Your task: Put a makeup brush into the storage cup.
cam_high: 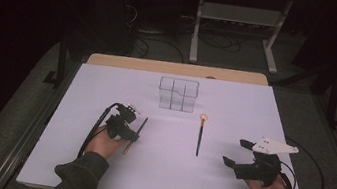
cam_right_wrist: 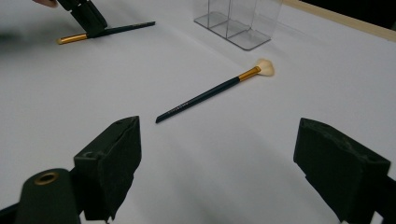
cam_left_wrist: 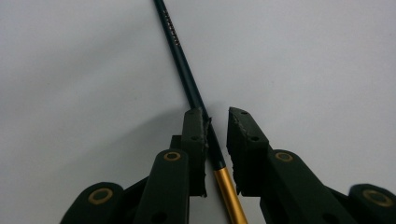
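A makeup brush (cam_high: 142, 124) with a dark handle and a gold ferrule lies on the white table (cam_high: 94, 169) at the left. My left gripper (cam_high: 133, 135) points down over it. In the left gripper view the handle (cam_left_wrist: 184, 70) runs between the jaws (cam_left_wrist: 217, 116). The left pad touches the handle, and a narrow gap stays at the right pad. A second brush (cam_high: 199, 137) with pale bristles lies at mid table, also visible in the right gripper view (cam_right_wrist: 205, 95). My right gripper (cam_high: 236, 152) rests at the right with its jaws wide and nothing between them (cam_right_wrist: 222, 128).
A clear compartmented organizer (cam_high: 178, 94) stands upright toward the back of the table, just left of the second brush's bristles (cam_right_wrist: 238, 23). A wooden strip (cam_high: 175, 69) edges the far side. Black cables (cam_high: 315, 182) trail from the grippers.
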